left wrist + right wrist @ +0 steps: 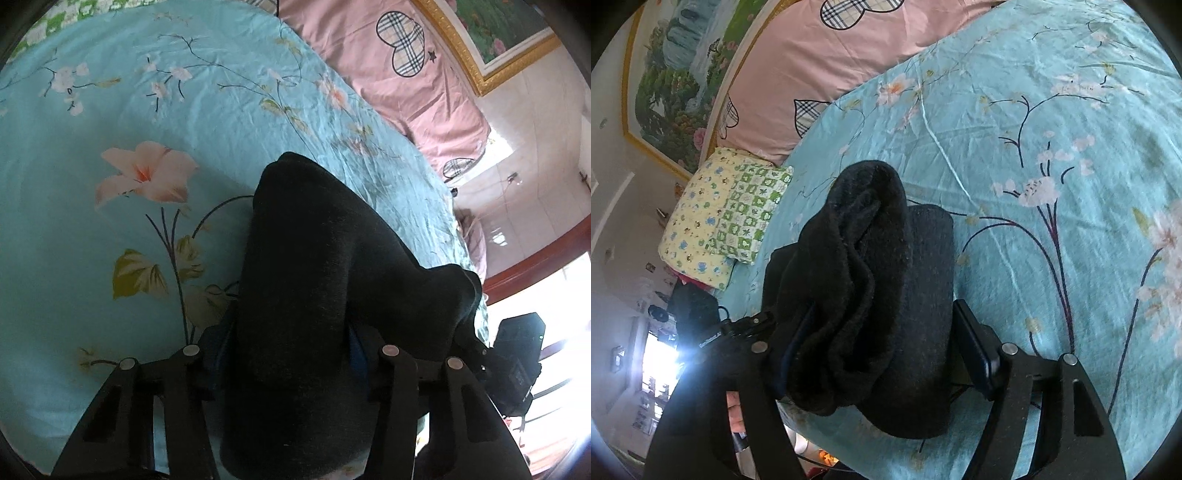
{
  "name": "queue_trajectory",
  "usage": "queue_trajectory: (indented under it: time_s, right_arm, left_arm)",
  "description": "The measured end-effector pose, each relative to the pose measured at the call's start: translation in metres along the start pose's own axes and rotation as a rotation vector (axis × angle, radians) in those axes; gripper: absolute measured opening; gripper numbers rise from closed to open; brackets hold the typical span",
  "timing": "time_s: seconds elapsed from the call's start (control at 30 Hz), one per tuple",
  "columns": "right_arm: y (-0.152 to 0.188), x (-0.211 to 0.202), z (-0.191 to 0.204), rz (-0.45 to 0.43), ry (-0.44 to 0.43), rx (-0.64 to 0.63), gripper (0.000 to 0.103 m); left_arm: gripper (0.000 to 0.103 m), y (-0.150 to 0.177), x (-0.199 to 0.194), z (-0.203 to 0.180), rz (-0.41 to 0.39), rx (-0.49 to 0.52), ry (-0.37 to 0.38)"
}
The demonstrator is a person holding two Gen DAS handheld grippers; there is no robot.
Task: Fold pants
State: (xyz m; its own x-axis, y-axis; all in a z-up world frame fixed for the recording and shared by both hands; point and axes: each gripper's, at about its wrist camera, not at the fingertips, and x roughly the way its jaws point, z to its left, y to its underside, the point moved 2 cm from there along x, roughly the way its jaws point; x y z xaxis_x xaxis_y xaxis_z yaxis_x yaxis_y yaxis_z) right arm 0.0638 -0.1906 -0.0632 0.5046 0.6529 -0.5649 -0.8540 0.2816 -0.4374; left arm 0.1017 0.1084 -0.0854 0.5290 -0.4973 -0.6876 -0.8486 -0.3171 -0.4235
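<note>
Left gripper (pixel 291 354) fingers straddle a bundle of dark, near-black fuzzy knit pants (pixel 314 280); blue pads sit tight against the cloth on both flanks, so reads as clamped on it. Right gripper (pixel 882 347) fingers also bracket the pants (pixel 871 295): left pad is buried in the folds, right blue pad (pixel 979 354) stands just clear of the cloth edge, so jaws apart, cloth between, not clamped.

Pants fill the lower centre of both wrist views, lying on the turquoise floral cotton bedsheet (pixel 110 240). Long axis runs from between the fingers up toward frame centre, ending in a rounded folded end. Both hands are equally near, at one end.

Fabric is thick, soft and matte, with fleecy rolls in the right view; likely to slump. The sheet is wrinkled. A pink quilt with plaid hearts (pixel 820 59) sits at the top.
</note>
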Motion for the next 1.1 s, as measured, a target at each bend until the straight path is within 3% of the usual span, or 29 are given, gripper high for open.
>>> queue_trajectory:
  time_s: [0.2,0.4,0.57,1.1]
  right_arm:
    - [0.002,-0.002,0.003,-0.006,-0.019,-0.016,0.061]
    - [0.002,-0.006,0.013,-0.018,-0.036,-0.041,0.051]
    - [-0.001,-0.007,0.019,-0.026,-0.046,-0.05,0.05]
    - [-0.026,0.017,0.065,-0.021,-0.133,-0.158,0.049]
  left_arm:
    - [0.038,0.002,-0.006,-0.006,-0.016,0.015,0.004]
    - [0.034,0.0,-0.014,-0.01,-0.037,0.019,0.013]
    - [0.033,-0.001,-0.029,-0.016,-0.061,0.033,0.029]
    - [0.033,-0.018,-0.082,-0.002,-0.207,0.02,-0.041]
